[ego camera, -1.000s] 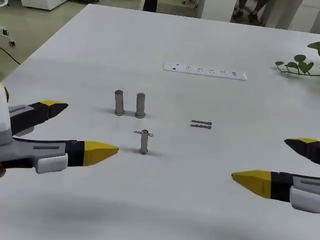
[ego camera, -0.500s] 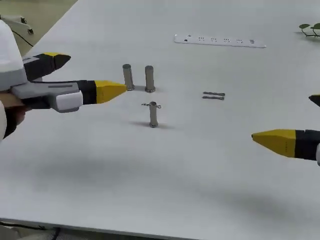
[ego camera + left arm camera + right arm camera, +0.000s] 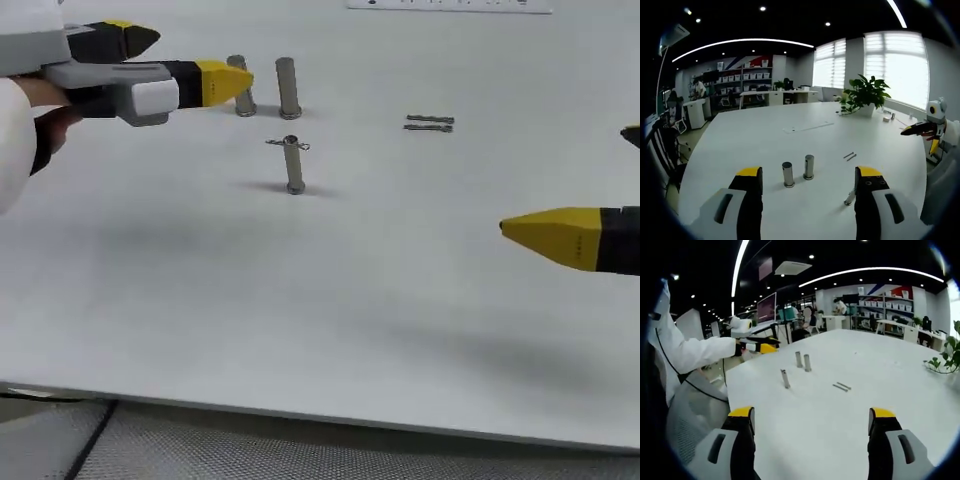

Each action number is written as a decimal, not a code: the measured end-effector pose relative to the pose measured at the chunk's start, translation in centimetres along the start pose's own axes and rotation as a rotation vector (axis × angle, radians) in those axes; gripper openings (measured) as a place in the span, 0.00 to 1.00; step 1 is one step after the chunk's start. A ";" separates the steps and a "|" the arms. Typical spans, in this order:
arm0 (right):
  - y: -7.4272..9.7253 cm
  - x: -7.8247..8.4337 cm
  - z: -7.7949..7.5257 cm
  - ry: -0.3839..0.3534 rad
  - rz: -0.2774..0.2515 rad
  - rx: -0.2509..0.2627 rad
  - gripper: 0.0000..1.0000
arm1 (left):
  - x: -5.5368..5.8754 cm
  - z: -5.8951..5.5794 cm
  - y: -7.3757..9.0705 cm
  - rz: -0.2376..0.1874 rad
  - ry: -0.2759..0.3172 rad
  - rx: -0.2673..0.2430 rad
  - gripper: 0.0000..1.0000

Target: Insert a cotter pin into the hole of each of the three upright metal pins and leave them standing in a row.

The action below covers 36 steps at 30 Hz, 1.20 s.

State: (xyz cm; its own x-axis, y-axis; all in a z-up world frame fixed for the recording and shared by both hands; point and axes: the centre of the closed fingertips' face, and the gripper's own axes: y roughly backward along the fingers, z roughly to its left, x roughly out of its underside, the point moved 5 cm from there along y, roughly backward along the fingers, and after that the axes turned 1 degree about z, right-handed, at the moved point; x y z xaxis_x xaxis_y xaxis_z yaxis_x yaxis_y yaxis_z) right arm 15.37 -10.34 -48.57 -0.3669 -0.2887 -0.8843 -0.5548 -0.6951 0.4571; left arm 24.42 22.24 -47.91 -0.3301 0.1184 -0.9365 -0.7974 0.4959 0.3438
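Three grey metal pins stand upright on the white table (image 3: pixel 330 300). The front pin (image 3: pixel 294 168) carries a cotter pin (image 3: pixel 288 144) through its top. Behind it stand two bare pins, one (image 3: pixel 288 88) in plain sight and the other (image 3: pixel 238 100) partly hidden by a yellow tip of my left gripper (image 3: pixel 197 60). That gripper is open and holds nothing. Two loose cotter pins (image 3: pixel 430 123) lie side by side to the right. My right gripper (image 3: pixel 565 180) hovers open at the right, well away from the pins. The left gripper view has both bare pins (image 3: pixel 787 174) between its jaws.
A white power strip (image 3: pixel 450 5) lies at the table's far side. The table's near edge (image 3: pixel 300 412) runs across the bottom, with grey floor below. A potted plant (image 3: pixel 865 95) stands at one far end. A white sleeve (image 3: pixel 15 130) reaches in behind the left gripper.
The head camera has tipped down and closer. My left gripper has moved from beside the front pin up to the two back pins. The right gripper has hardly moved.
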 end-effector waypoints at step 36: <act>-0.3 1.6 -0.6 -0.037 0.059 -0.066 0.88 | 2.7 4.4 -7.8 0.068 0.078 -0.149 0.26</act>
State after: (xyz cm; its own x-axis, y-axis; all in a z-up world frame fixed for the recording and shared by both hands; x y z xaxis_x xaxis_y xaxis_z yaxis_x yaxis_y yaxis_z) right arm 15.42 -10.96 -50.15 -0.4250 -0.3067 -0.8516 -0.4818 -0.7198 0.4997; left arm 31.97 22.45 -53.40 -0.4195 0.0779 -0.9044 -0.8359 0.3553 0.4184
